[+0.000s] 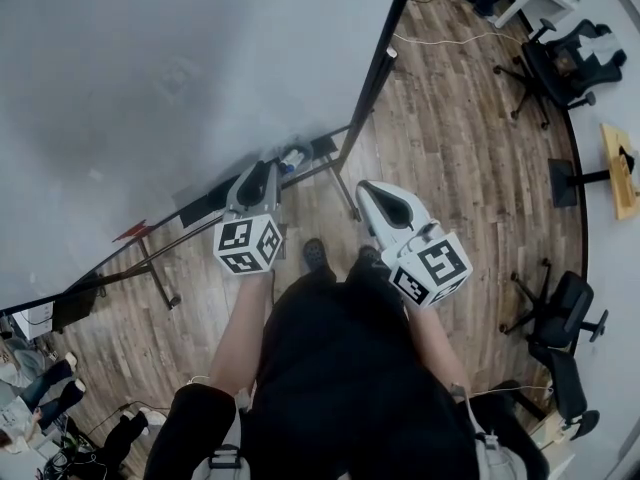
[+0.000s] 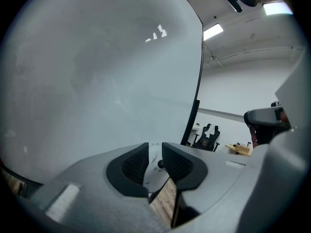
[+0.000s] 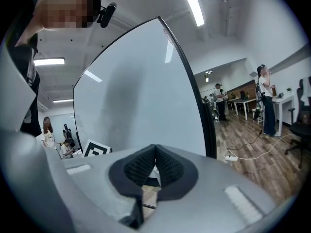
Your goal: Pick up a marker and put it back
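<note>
Left gripper at the tray, marker just ahead, right gripper idle

Nearest, the right gripper [image 3: 155, 152] had its jaws closed tip to tip on nothing, held off to the right of the board's edge. To its left, the left gripper [image 2: 154, 155] had its jaws partly apart, its pads pressing on nothing, aimed at the tray [image 1: 205, 208] under the whiteboard [image 1: 170, 68]. Just beyond its tips and a little right lay what looked like the marker [image 1: 291, 158] — white and blue, on the tray, its long axis seemingly along the ledge and so across the line of the jaws. A small dark knob [image 2: 160, 164] showed in the gap between the left jaws — whether it was the marker's end could not be told. The left gripper was plainly the nearer, so the pick likely fell to it.
</note>
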Tool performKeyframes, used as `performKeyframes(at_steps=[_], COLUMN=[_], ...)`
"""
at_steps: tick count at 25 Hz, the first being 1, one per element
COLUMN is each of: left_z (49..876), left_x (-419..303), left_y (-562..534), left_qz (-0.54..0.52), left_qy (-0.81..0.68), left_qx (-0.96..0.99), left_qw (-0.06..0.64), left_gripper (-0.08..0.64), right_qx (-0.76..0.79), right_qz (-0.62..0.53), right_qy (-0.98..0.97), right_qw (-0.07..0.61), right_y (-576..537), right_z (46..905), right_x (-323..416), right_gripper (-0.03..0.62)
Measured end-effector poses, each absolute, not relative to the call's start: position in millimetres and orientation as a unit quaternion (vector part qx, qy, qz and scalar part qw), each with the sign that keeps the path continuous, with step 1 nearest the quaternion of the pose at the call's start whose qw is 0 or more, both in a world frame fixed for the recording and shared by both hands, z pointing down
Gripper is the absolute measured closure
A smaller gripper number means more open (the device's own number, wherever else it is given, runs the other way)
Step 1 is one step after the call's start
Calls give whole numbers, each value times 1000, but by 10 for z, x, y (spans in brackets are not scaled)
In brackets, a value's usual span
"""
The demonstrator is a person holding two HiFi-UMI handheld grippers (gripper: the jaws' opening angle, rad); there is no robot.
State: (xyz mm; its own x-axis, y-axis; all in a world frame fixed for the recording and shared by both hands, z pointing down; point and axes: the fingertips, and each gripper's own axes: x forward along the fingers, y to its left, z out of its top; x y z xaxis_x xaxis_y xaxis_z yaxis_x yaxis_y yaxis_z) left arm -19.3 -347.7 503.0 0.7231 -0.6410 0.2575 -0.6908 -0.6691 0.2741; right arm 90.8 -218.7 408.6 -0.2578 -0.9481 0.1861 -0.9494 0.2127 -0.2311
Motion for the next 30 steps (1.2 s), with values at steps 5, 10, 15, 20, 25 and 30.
performKeyframes(at_steps=[5, 10, 15, 20, 25, 30], left_z=[4959, 4895, 4823, 4710, 4575, 4443], left_x=[-234, -328, -383, -411, -460, -670], left_y=[-3336, -3149, -2885, -2510, -1959, -1318], left_qz=[66, 54, 66, 66, 63, 63], left_qy=[-365, -367, -354, -341, -325, -305], left_qx=[913, 914, 920, 927, 934, 941], left_qw=[171, 165, 154, 139, 133, 129], left_gripper=[478, 505, 521, 535, 543, 549], right_qx=[602, 596, 601, 617, 626, 625], right_qz=[144, 139, 127, 128, 137, 138], right_qy=[-785, -791, -789, -776, -767, -768], right_qw=[1, -2, -13, -20, -24, -26], right_y=[-2094, -1943, -1704, -1275, -763, -269], right_z=[4037, 4032, 3889, 3898, 3945, 3945], right_x=[847, 759, 706, 704, 610, 356], right_gripper=[589, 589, 589, 589, 589, 589])
